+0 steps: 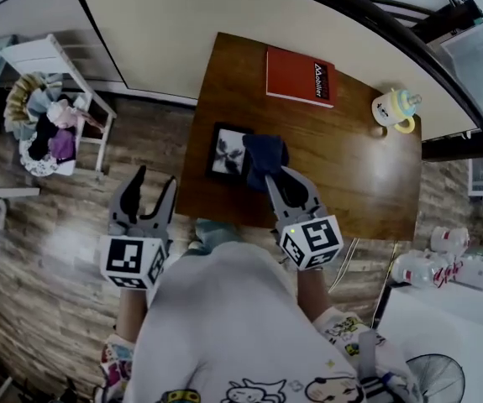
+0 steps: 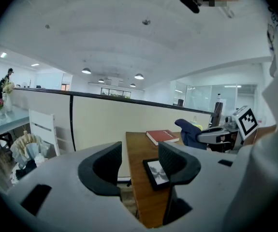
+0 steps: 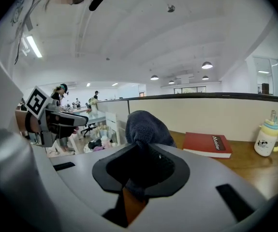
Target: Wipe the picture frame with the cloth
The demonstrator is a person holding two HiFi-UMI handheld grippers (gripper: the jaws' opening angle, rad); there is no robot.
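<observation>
Clamped cloth (image 1: pixel 265 154) perhaps over frame (image 1: pixel 223 151); book (image 1: pixel 301 75) beyond

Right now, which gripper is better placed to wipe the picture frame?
Right. The right gripper is shut on the dark blue cloth, close by the picture frame. The left gripper is open, empty, and off the wooden table.

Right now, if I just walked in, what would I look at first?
Probably the dark blue cloth pinched in the right gripper, by the black picture frame on the wooden table. Then the bright red book at the table's far side and the yellow-handled cup at its far right corner.
</observation>
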